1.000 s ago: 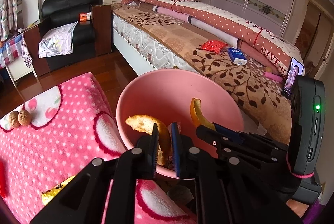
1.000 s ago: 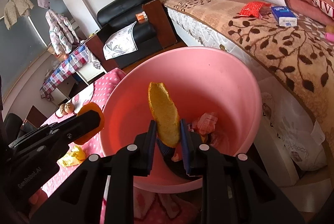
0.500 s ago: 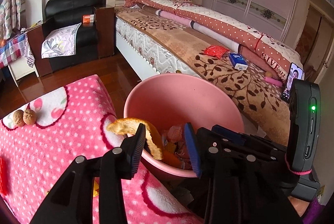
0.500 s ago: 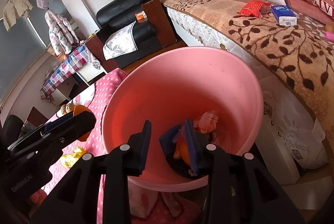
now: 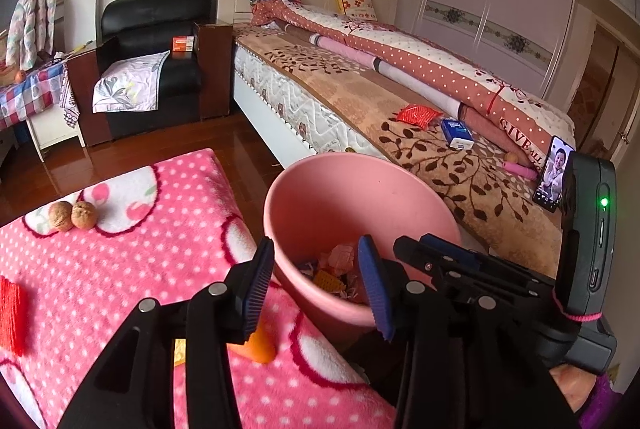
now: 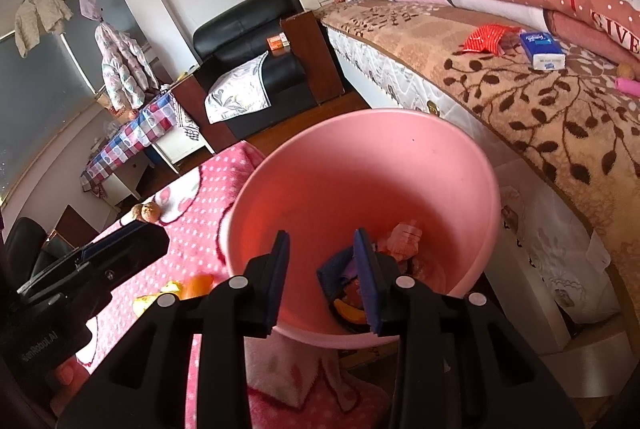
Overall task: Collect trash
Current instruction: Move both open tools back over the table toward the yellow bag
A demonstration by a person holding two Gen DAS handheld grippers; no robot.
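Observation:
A pink bin [image 5: 360, 165] [image 6: 360, 117] stands between the pink dotted blanket [image 5: 120, 269] and the bed. Crumpled wrappers [image 5: 340, 261] [image 6: 404, 237] and an orange peel [image 6: 348, 309] lie at its bottom. My left gripper [image 5: 316, 285] hangs over the bin's near rim. Its jaws are opening and nothing is between them. An orange peel piece [image 5: 256, 347] [image 6: 196, 285] lies on the blanket beside the bin, under the left finger. Over the bin's mouth my right gripper [image 6: 322, 273] is open and empty. A yellow scrap [image 6: 144, 303] lies by the peel.
Two walnuts [image 5: 74, 215] [image 6: 146, 211] and a red item [image 5: 12, 309] sit on the blanket. On the bed lie a red packet [image 5: 418, 115], a blue tissue pack [image 5: 456, 135] and a phone [image 5: 554, 177]. A black armchair [image 5: 152, 41] stands behind.
Both grippers opened and lifted back a little. The right one's peel dropped into the bin. The left one's peel left its jaws, and an orange piece now lies on the blanket.

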